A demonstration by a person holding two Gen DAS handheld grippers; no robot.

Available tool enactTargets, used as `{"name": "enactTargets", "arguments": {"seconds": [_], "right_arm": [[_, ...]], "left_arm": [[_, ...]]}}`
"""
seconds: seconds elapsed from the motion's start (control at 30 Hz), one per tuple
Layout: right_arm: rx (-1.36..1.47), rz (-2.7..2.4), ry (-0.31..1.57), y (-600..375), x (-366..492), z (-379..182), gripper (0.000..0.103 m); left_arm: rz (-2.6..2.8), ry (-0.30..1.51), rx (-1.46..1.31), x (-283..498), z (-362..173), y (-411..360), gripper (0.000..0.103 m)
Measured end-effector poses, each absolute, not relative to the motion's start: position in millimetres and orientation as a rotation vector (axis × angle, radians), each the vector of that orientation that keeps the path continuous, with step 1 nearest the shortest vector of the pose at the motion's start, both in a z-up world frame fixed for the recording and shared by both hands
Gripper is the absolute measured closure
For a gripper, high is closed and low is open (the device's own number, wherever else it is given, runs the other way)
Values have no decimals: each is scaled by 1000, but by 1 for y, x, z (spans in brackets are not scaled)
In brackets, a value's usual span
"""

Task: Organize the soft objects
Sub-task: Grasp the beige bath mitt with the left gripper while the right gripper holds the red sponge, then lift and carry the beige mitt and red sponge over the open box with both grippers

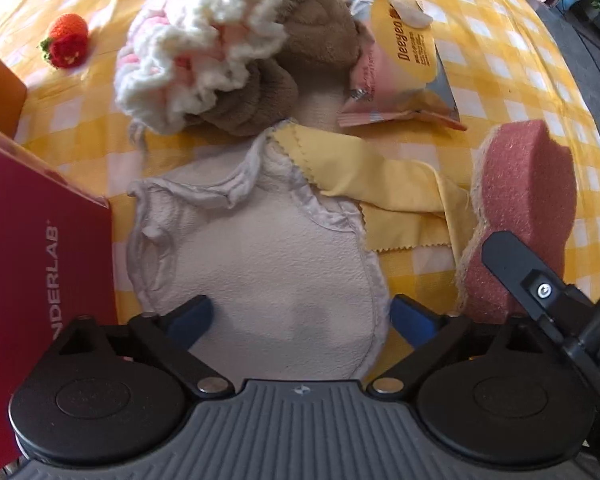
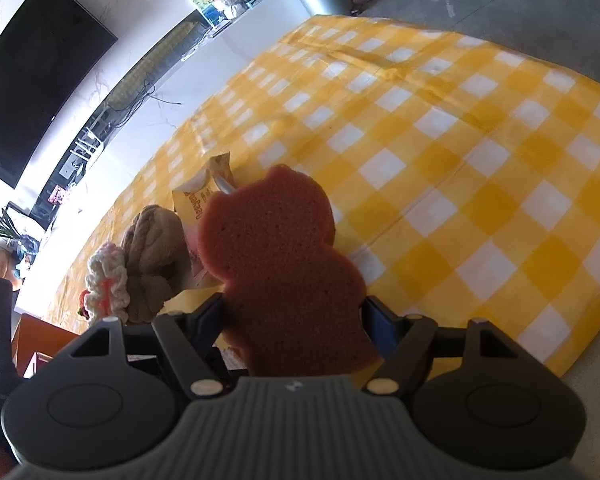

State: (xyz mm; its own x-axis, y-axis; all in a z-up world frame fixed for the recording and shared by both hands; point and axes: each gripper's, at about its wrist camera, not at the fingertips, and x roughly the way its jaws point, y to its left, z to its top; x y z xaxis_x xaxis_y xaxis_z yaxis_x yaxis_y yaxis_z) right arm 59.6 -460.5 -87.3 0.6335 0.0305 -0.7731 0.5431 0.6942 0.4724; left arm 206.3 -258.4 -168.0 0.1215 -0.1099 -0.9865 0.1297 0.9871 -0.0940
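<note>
The pink bear-shaped sponge [image 2: 284, 264] stands upright, pinched between the blue pads of the right hand-held gripper [image 2: 296, 320], above the yellow checked tabletop [image 2: 480, 168]. The left hand-held gripper [image 1: 300, 320] points down with its jaws spread wide, straddling a flat white cloth [image 1: 260, 248] without pressing it. Beyond lie a yellow cloth [image 1: 380, 168], a brown plush [image 1: 308, 48] and a crocheted piece [image 1: 196, 52].
</note>
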Motion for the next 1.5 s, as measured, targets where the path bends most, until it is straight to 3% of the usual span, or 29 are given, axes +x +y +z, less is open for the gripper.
{"name": "enactTargets", "arguments": {"seconds": [0.33, 0.57, 0.6, 0.63, 0.73, 1.07, 1.5], "right_arm": [[750, -327, 848, -459, 59, -85, 31], [752, -305, 862, -459, 61, -87, 32], [749, -303, 859, -458, 61, -87, 32], [739, -303, 855, -456, 60, -85, 32], [697, -291, 846, -449, 62, -81, 32], [703, -267, 862, -447, 65, -84, 33], [678, -272, 873, -444, 67, -83, 33]], "left_arm": [[-138, 1436, 120, 211, -178, -275, 0], [-164, 1313, 158, 185, -178, -272, 3], [-180, 1291, 171, 179, -175, -269, 19], [-185, 1255, 187, 175, -172, -268, 48], [-238, 1204, 266, 156, -167, -267, 88], [-439, 1146, 291, 133, -104, -238, 88], [-562, 1008, 63, 137, -41, -186, 88]]}}
